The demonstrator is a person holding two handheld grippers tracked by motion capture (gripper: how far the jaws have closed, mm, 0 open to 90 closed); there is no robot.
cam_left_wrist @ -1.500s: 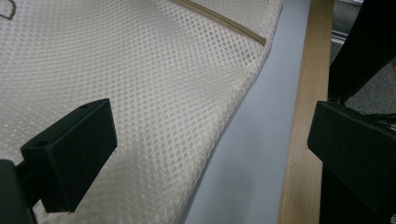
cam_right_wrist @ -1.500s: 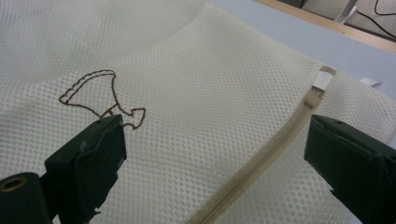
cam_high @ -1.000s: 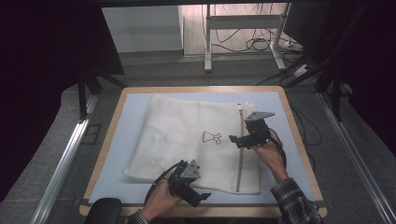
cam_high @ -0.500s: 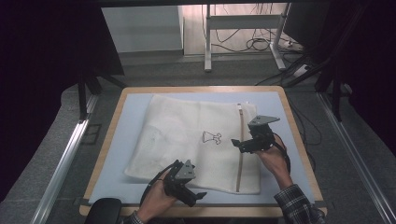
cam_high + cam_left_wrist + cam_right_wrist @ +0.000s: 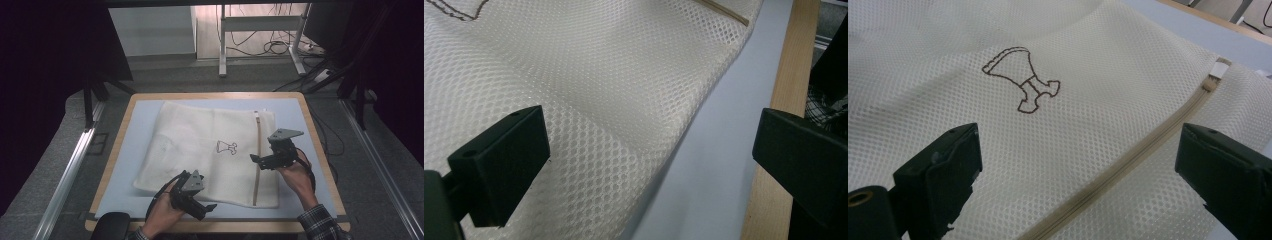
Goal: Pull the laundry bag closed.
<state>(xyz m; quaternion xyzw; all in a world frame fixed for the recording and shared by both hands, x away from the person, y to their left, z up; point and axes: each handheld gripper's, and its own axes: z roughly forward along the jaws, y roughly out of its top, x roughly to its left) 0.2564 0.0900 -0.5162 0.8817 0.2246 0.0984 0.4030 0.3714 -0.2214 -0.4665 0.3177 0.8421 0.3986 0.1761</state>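
From where I sit, the white mesh laundry bag (image 5: 210,152) lies flat across the middle of the bench (image 5: 117,150), on its pale blue surface, with a small dress outline (image 5: 226,147) printed near the centre of the frame. At the lower left, my left hand-held gripper (image 5: 200,206) hovers at the bag's near edge with its jaws spread wide; in the left gripper view they straddle the mesh border and the bare blue strip beside it, gripping nothing. Moving right, the tan zipper (image 5: 257,155) runs up the bag's right portion. My right hand-held gripper (image 5: 260,161) sits just by that zipper, right of centre, jaws also wide and empty. I judge the bag light, soft and floppy, apt to sag and fold when lifted. The mesh should catch well on the pads. I would pinch the near hem on the left, and the stiffer zipper seam on the right.
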